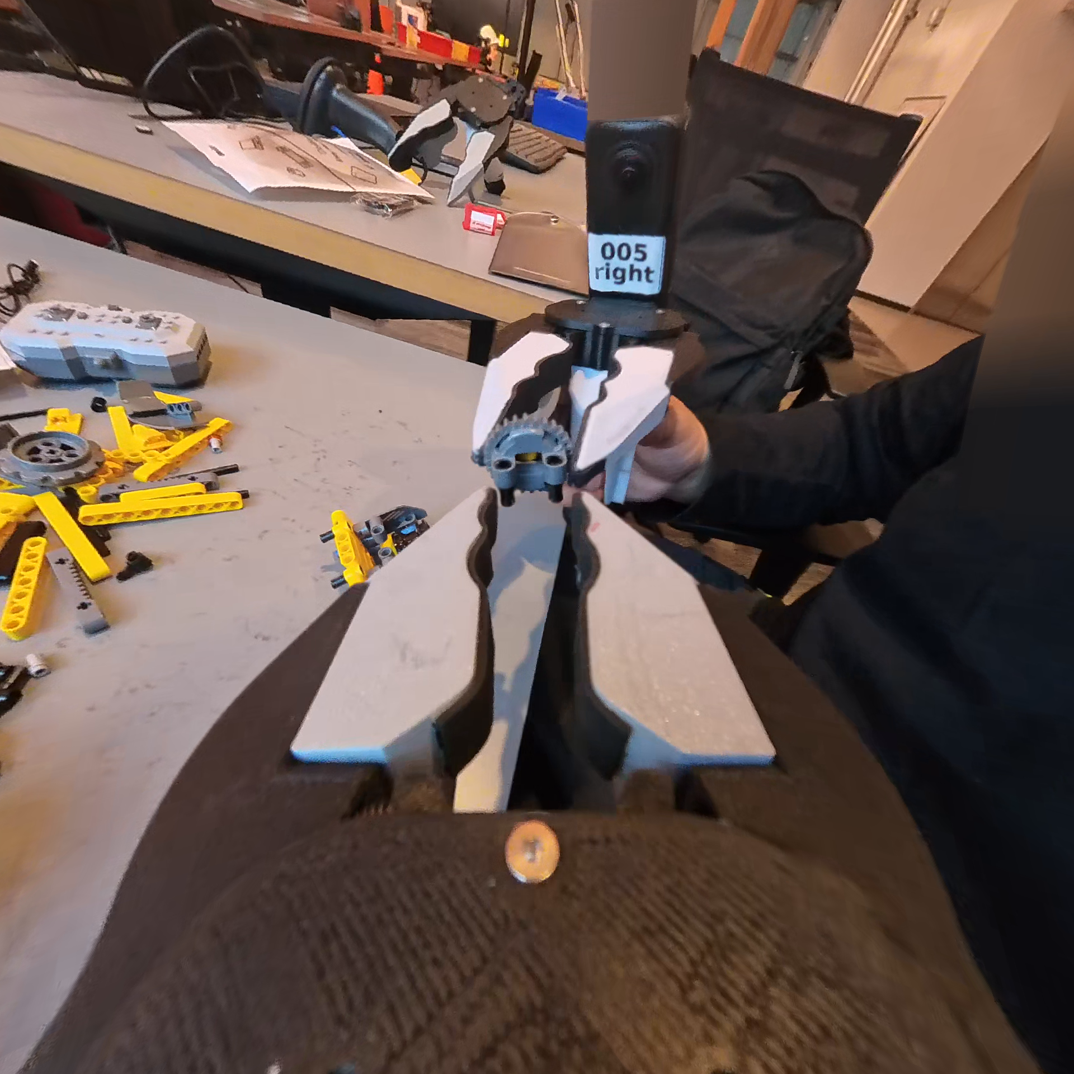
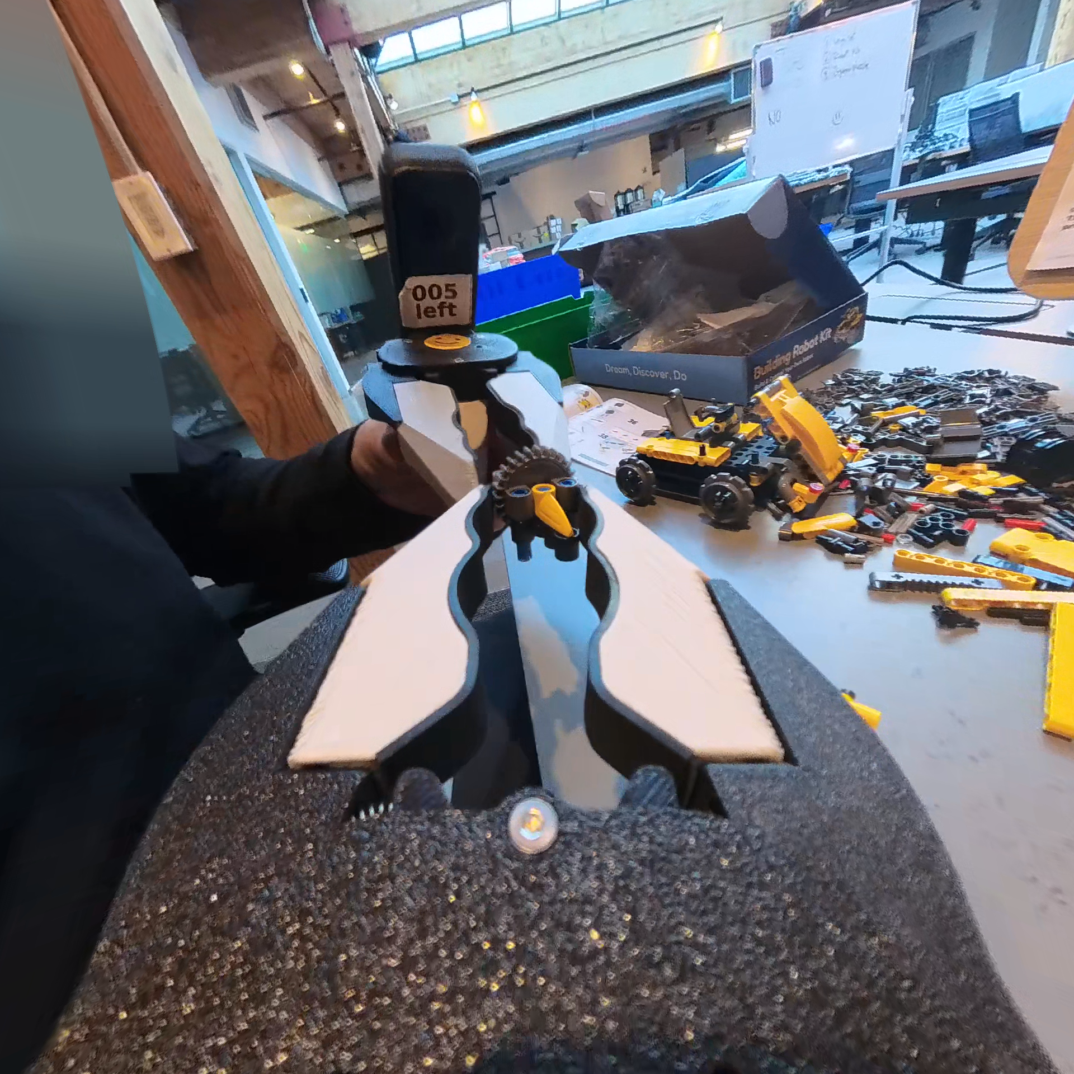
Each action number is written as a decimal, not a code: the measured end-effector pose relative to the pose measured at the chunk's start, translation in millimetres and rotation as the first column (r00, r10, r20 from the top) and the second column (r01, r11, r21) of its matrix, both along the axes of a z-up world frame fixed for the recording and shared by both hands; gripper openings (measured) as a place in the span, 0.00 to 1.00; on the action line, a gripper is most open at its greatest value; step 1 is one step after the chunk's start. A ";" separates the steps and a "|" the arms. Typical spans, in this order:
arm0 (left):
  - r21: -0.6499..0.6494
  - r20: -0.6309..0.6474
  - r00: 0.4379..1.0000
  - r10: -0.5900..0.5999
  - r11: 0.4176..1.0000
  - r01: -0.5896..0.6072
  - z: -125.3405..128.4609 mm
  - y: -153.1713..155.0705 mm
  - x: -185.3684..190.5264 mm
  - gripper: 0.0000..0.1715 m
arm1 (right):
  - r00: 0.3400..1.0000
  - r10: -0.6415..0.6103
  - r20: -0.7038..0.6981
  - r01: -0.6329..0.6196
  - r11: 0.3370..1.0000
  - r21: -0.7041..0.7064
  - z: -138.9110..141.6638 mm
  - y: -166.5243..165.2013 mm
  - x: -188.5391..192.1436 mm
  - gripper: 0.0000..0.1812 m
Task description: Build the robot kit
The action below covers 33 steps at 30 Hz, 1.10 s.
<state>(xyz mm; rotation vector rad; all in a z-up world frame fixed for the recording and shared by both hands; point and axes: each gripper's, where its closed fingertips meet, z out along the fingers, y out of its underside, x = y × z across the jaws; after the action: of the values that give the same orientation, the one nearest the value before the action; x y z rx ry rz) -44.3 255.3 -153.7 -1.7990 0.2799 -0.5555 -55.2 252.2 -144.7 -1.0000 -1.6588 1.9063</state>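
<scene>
Right tongs [image 2: 534,501] clamped on grey gear assembly [image 1: 526,459], held in air over near tabletop [image 1: 290,610] edge. Left tongs [image 1: 533,501] apart, tips just beside assembly's black pins. Loose yellow beams [image 1: 160,508] left; half-built yellow vehicle [image 2: 726,453] far right.

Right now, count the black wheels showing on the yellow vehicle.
2, on the yellow vehicle's near side: wheel nearer the booklet, wheel nearer the scoop. Far-side wheels may be hidden.
</scene>
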 end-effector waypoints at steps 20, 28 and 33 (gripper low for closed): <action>-0.003 -0.194 0.965 -0.179 0.983 0.182 -30.9 -15.8 13.6 0.12 | 0.991 0.135 0.003 -0.132 0.962 0.241 -22.8 -15.5 14.0 0.18; -0.066 -0.183 0.957 -0.223 0.974 0.215 -54.7 -14.2 20.5 0.11 | 0.979 0.172 0.105 -0.198 0.923 0.330 -44.8 -19.2 18.9 0.15; -0.095 -0.195 0.952 -0.236 0.971 0.221 -62.7 -14.0 20.5 0.11 | 0.976 0.164 0.144 -0.213 0.857 0.469 -56.4 -16.0 21.3 0.14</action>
<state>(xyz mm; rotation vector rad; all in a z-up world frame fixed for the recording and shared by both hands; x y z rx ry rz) -23.8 241.3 -216.4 -1.9093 0.6232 -0.5473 -33.9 236.2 -201.1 -0.7545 -2.2155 1.4411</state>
